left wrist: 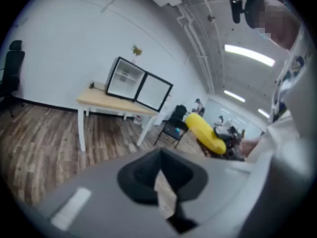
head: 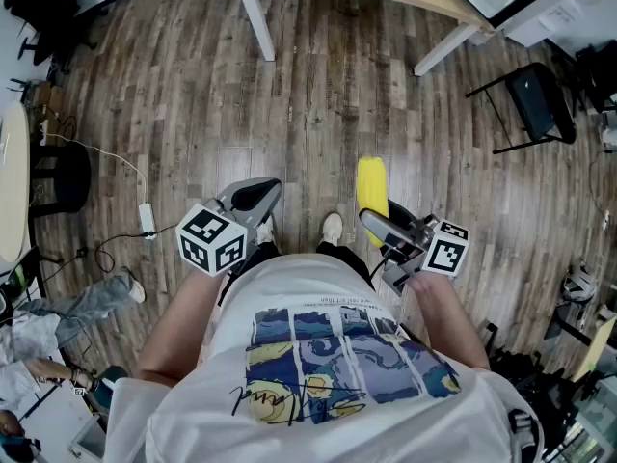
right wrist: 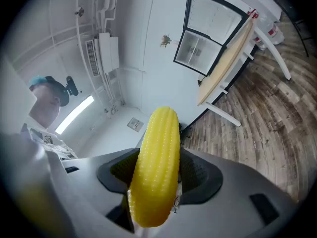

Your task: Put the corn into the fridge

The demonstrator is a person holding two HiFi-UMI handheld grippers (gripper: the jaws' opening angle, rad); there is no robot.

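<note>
A yellow corn cob (head: 372, 189) sticks forward out of my right gripper (head: 378, 222), which is shut on it above the wood floor. In the right gripper view the corn (right wrist: 157, 172) stands between the dark pads (right wrist: 198, 175), which press on both its sides. The small glass-door fridge (right wrist: 200, 51) sits on a light wooden table (right wrist: 225, 63) far ahead, its door (right wrist: 215, 14) swung open. My left gripper (head: 253, 199) is held low at the left, shut, with nothing in it. From the left gripper view the fridge (left wrist: 126, 79) and the corn (left wrist: 205, 131) both show.
The table's white legs (head: 256, 22) stand at the top of the head view. A black chair (head: 528, 104) is at the right. A cable with a power strip (head: 147, 220) lies on the floor at the left. The person's shoe (head: 332, 228) is between the grippers.
</note>
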